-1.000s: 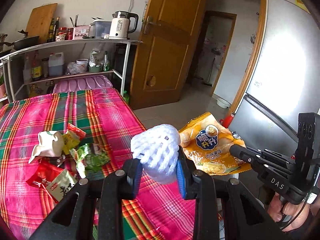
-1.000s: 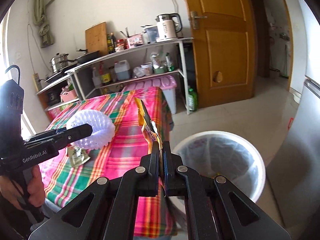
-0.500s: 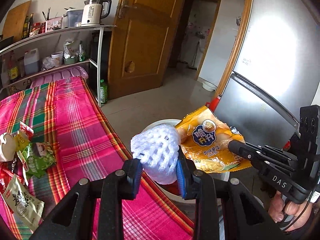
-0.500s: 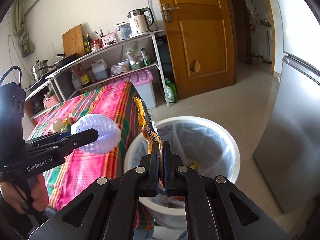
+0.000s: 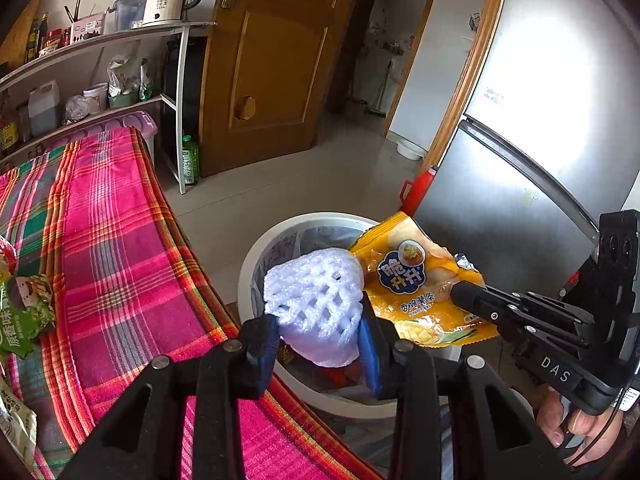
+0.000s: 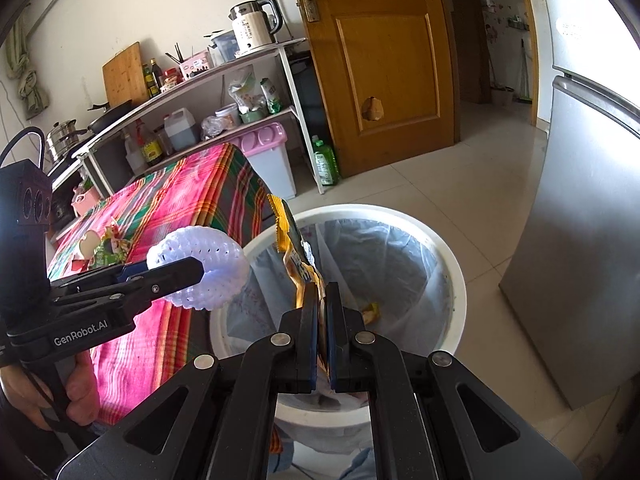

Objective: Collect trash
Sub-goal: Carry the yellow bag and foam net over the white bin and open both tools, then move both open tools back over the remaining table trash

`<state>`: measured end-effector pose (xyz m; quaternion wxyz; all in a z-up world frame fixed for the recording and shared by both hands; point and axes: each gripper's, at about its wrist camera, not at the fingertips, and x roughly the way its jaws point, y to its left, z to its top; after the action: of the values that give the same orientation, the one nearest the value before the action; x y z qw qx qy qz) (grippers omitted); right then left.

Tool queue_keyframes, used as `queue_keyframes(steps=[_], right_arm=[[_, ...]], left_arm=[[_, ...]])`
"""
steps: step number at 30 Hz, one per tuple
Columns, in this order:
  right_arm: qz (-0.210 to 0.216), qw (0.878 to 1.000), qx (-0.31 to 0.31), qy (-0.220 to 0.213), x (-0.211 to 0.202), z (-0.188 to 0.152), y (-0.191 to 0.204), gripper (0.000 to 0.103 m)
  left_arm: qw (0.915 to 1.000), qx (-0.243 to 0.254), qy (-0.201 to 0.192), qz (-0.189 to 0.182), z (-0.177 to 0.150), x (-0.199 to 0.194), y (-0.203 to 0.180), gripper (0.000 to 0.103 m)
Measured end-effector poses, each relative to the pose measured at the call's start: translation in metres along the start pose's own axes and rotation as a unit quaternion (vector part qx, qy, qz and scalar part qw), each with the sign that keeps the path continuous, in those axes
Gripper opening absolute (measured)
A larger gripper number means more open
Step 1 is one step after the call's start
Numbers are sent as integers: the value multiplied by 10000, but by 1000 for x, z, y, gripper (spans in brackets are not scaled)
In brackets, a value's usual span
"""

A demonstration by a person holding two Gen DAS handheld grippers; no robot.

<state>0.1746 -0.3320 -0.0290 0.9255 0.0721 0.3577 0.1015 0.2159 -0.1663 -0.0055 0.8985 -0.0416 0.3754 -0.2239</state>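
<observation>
My left gripper (image 5: 318, 334) is shut on a white foam fruit net (image 5: 314, 300) and holds it over the near rim of the white trash bin (image 5: 256, 252). My right gripper (image 6: 322, 312) is shut on a yellow snack bag (image 6: 298, 256), held upright over the bin (image 6: 456, 280), which is lined with a clear bag. In the left wrist view the snack bag (image 5: 416, 284) hangs just right of the foam net. In the right wrist view the foam net (image 6: 208, 264) sits at the bin's left edge.
The table with a pink plaid cloth (image 5: 104, 240) stands left of the bin, with several wrappers (image 5: 24, 312) on it. A grey fridge (image 5: 540, 140) stands to the right. A shelf rack (image 6: 224, 92), a wooden door (image 6: 384, 60) and a green bottle (image 6: 326, 162) are behind.
Both grippers have moved from above the table to over the trash bin, each still holding its item. The bin has come into view beneath them.
</observation>
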Motion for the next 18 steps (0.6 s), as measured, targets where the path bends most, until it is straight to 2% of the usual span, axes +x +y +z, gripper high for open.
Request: queue_keyframes(steps=[2,7,10,18], right_arm=[[4,10000,-2,24,2,0,0,4],[-30,10000,-36,18,4,0,0,12],[-55,10000,-42,-4,3,-1,0,18],[-7,9998,-129,-146,-10,1,7,18]], left_arm=[[10000,-15,46,-20,0,3,1,40],[9999,-82,79,-53,1,6,2,50],[9999,-94,46,-76,2,5,3,50],[9998,-72,-191,-77,-1,-10,6,50]])
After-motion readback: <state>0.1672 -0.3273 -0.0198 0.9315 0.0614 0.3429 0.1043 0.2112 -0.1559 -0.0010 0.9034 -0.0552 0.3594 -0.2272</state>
